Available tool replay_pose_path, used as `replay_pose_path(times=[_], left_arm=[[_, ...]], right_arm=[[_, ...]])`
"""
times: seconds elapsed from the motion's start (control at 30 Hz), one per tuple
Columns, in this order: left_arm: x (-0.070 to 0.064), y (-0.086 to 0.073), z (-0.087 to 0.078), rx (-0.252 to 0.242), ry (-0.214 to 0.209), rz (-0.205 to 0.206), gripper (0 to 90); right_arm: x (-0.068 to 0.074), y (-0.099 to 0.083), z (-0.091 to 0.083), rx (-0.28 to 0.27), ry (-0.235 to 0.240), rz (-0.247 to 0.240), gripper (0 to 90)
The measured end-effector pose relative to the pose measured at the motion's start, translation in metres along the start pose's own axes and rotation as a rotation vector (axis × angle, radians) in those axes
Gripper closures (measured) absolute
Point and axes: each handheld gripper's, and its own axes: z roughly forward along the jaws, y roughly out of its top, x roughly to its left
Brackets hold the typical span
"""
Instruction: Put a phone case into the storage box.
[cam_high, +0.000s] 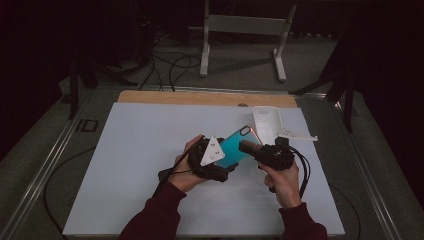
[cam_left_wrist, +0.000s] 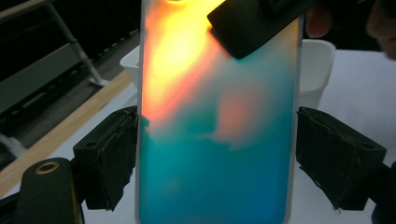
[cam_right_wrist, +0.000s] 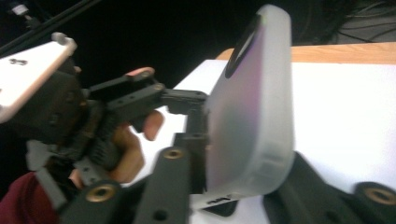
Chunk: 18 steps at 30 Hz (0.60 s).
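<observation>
Just right of centre in the high view, the teal, orange-tinted glossy phone (cam_high: 239, 145) is held above the table, its long axis running from the left gripper (cam_high: 223, 159), pinching its long edges, up-right to the right gripper (cam_high: 248, 147), clamped on its far end. Behind, upper right, an empty white plastic phone case (cam_high: 265, 124) lies on the white table sheet (cam_high: 145, 150), with dark floor and a grey metal stand (cam_high: 245, 25) beyond.

Maroon sleeves, black left gripper (cam_high: 227, 167) – grey triangular plate, brass-ringed screws, trailing cables

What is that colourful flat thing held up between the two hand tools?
On the white table, between the two hands, it's a phone in a frosted case. Its teal back fading to orange sets it apart from the plain white tray behind.
</observation>
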Motion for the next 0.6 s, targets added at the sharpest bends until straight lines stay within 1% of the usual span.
replay_pose_path(times=[0.03, 0.07, 0.1, 0.13, 0.17, 0.2, 0.23, 0.27, 0.33, 0.4, 0.5, 0.53, 0.57, 0.6], left_arm=[[-0.001, 0.000, 0.001, 0.001, 0.010, 0.004, 16.7], [-0.002, 0.000, 0.002, 0.005, 0.015, 0.008, 16.7], [-0.002, -0.001, 0.004, 0.003, 0.019, 0.000, 16.7], [-0.001, -0.001, 0.005, 0.003, 0.016, -0.002, 16.6], [-0.001, -0.002, 0.004, -0.001, 0.017, -0.006, 17.1], [-0.001, -0.002, 0.004, -0.007, 0.010, -0.017, 17.7], [0.001, -0.002, 0.003, -0.009, 0.001, -0.026, 16.3], [0.002, -0.002, 0.002, -0.010, -0.002, -0.036, 14.6], [0.005, -0.002, 0.001, -0.007, -0.016, -0.049, 13.2], [0.008, -0.003, 0.000, -0.006, -0.013, -0.066, 10.6], [0.010, -0.003, -0.001, -0.005, -0.019, -0.077, 7.7], [0.013, -0.005, -0.003, -0.004, -0.032, -0.097, 7.7], [0.015, -0.006, -0.003, 0.000, -0.045, -0.108, 6.2], [0.015, -0.006, -0.003, 0.002, -0.051, -0.111, 4.9]], right_arm=[[0.001, 0.000, 0.001, 0.001, 0.007, -0.005, 82.3], [0.003, 0.000, 0.001, -0.001, 0.000, -0.013, 85.1], [0.003, 0.000, 0.002, -0.007, 0.019, -0.004, 86.1], [0.006, 0.000, 0.003, -0.008, -0.004, -0.020, 86.2], [0.008, 0.001, 0.003, -0.006, -0.011, -0.032, 86.7], [0.009, 0.001, 0.004, -0.004, -0.030, -0.049, 86.8], [0.011, 0.001, 0.004, 0.002, -0.052, -0.067, 86.8], [0.012, 0.002, 0.005, 0.003, -0.062, -0.074, 86.8], [0.011, 0.003, 0.006, 0.009, -0.067, -0.079, 86.8], [0.011, 0.004, 0.006, 0.014, -0.082, -0.090, 86.9], [0.012, 0.005, 0.006, 0.020, -0.091, -0.102, 86.8], [0.012, 0.005, 0.006, 0.020, -0.091, -0.102, 86.8], [0.012, 0.006, 0.006, 0.023, -0.101, -0.112, 86.7], [0.012, 0.008, 0.005, 0.027, -0.103, -0.119, 86.7]])
